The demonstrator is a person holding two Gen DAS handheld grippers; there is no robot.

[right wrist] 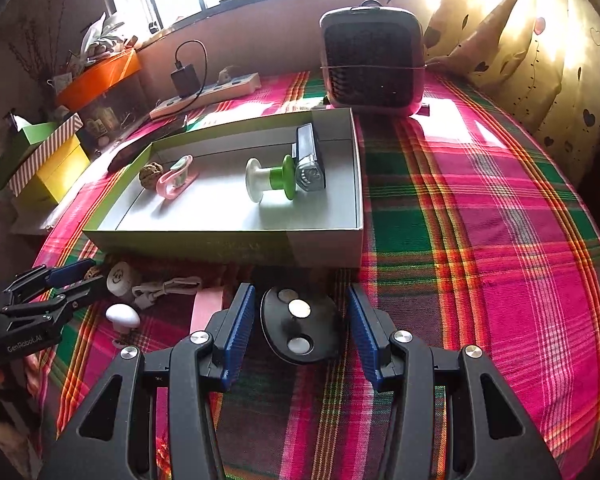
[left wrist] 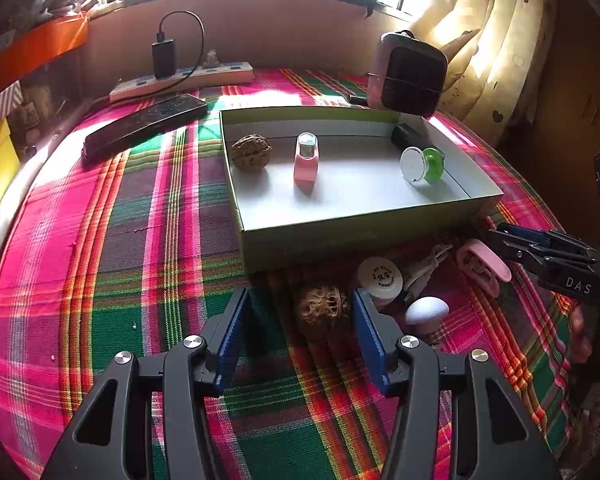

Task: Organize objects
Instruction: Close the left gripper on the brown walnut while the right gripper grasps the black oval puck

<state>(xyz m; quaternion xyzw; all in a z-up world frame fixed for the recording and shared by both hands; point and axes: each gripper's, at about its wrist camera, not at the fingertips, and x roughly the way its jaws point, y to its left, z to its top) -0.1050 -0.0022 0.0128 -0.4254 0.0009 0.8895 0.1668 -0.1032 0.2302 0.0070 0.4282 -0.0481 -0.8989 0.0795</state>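
Hovering over a plaid-covered table [right wrist: 480, 208] with both tongs parted, nothing gripped.

Left tongs [left wrist: 300, 320] standing apart around a wrinkled walnut [left wrist: 322, 308], pads clear of it; beside it a white round cap [left wrist: 380, 278], a white egg-shaped piece [left wrist: 426, 310], a coiled white cable [left wrist: 424, 268] and a pink clip [left wrist: 484, 266]. Right tongs [right wrist: 302, 322] spread around a black oval disc [right wrist: 298, 326] with silver buttons, pads not pressing on it. Just beyond, a shallow green box [right wrist: 228, 246] holding another walnut [left wrist: 251, 152], a pink dispenser [left wrist: 307, 162], a green-and-white spool [right wrist: 270, 180] and a small black device [right wrist: 310, 158]. Behind the box, a small fan [right wrist: 374, 60], a power strip [left wrist: 184, 80] and a phone [left wrist: 146, 124].
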